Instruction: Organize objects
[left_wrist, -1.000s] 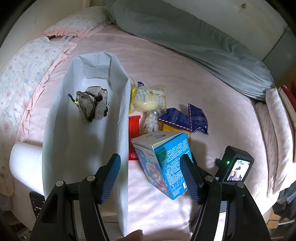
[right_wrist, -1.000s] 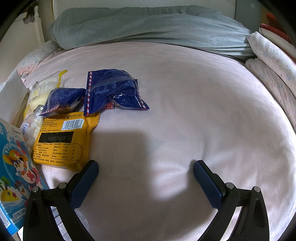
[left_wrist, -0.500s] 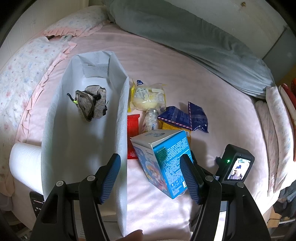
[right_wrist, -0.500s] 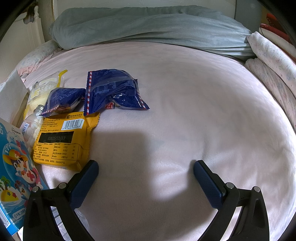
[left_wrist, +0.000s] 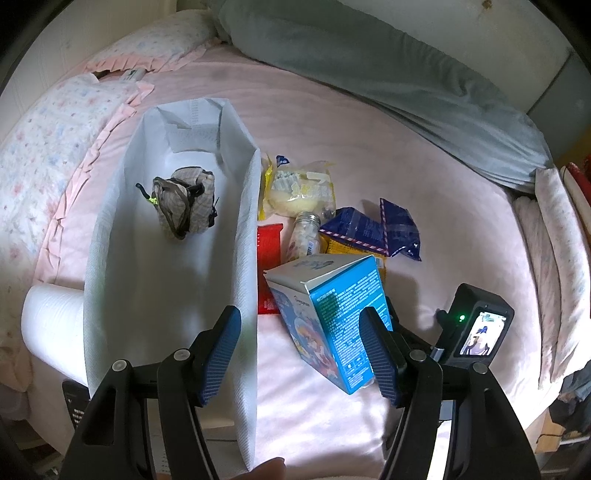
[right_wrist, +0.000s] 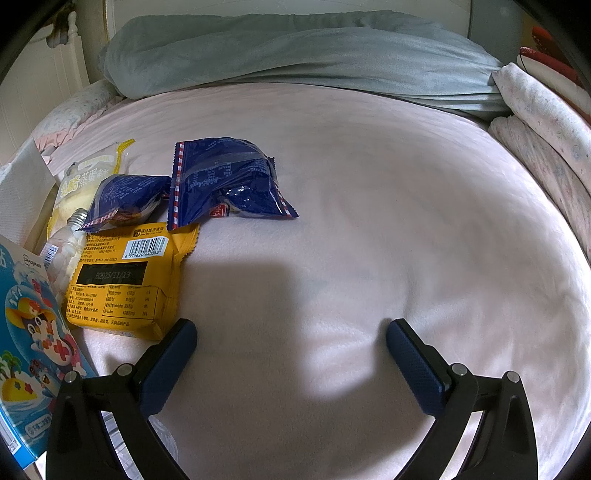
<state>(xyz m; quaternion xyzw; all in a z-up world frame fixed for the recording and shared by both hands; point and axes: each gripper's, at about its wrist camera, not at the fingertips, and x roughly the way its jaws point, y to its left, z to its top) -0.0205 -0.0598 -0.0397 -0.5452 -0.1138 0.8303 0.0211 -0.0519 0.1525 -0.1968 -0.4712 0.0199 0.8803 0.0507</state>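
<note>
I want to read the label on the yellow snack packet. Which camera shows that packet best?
The right wrist view: the yellow snack packet lies in full sight there, its barcode and printed date facing the camera. The left wrist view shows only yellow slivers, hidden behind the blue box and under the dark blue packets.

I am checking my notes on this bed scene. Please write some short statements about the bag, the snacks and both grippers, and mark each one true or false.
1. The white bag holds a small plaid pouch. True.
2. The left gripper is shut on the blue box. False: its fingers stand open, the box in the gap between them.
3. The right gripper is open and holds nothing. True.
4. The yellow packet lies inside the bag. False: it lies on the pink bedsheet.
</note>
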